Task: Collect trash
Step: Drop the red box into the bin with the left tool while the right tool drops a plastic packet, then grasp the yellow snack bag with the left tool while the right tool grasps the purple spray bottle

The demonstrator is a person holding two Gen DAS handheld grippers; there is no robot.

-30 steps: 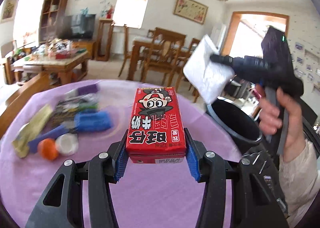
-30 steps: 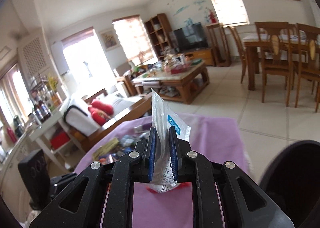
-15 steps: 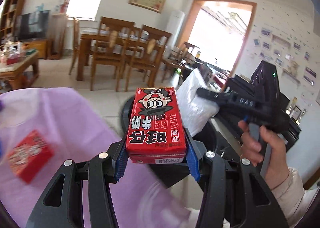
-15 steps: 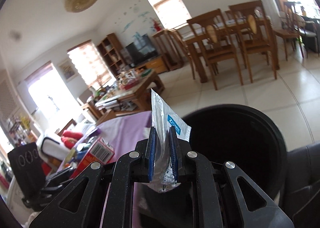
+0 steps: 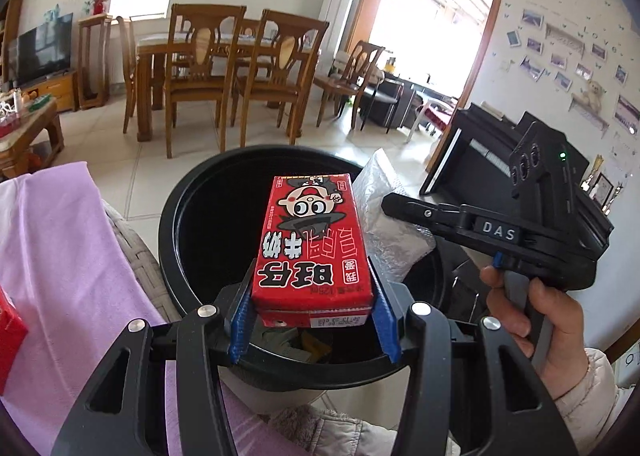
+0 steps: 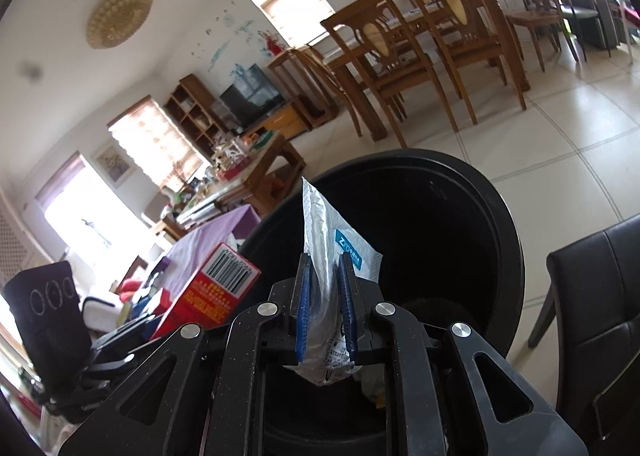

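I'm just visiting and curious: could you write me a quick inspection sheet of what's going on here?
Surface: purple tablecloth, beside the bin.
Job's things: red drink carton and white plastic packet, both over the open black bin; some trash already inside.
Clutter: another red box at the table's edge.
Grippers: left gripper shut on the carton; right gripper shut on the packet.
Cables: nothing seen.
Surroundings: wooden dining chairs, tiled floor.

The bench (image 5: 60, 256) wears a lilac cloth, and at the left wrist view's left edge a red carton (image 5: 10, 340) lies on it. Just beside the bench's edge a black bin (image 5: 176, 215) stands on the pale tiled floor (image 5: 132, 167); a dining table with wooden chairs (image 5: 200, 67) stands farther off on the same tiles.
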